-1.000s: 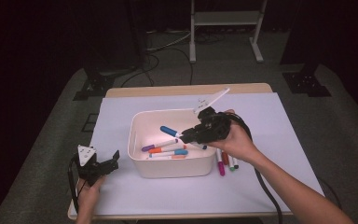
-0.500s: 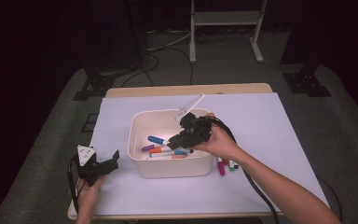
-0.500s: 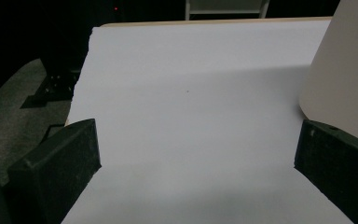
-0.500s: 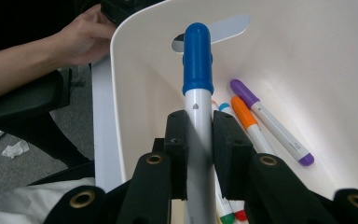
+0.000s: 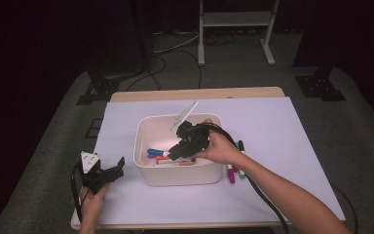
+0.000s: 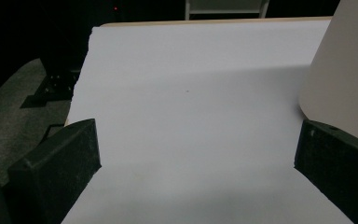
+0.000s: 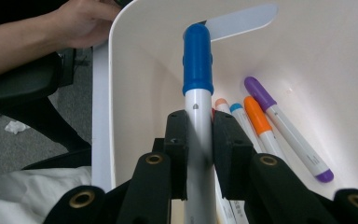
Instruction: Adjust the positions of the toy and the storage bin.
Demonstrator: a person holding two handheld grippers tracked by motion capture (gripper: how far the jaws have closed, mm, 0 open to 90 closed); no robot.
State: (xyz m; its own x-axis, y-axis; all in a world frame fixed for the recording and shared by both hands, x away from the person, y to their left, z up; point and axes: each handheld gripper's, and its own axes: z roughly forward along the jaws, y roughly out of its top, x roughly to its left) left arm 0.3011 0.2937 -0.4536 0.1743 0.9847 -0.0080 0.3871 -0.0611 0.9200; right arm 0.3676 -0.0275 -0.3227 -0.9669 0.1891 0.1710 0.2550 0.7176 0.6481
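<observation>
On the desk, the white bin already holds several markers. The right tool, clamped on a blue-capped marker, hangs inside it. A few markers remain outside, just beside the bin. The left tool rests with jaws apart, empty.

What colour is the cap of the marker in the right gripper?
Blue cap, clearest in the right gripper view.

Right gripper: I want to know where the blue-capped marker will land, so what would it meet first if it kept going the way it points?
The right gripper, shut on the blue-capped marker, points into the white bin. The marker's cap would probably meet the bin's inner wall first; depth is unclear.
</observation>
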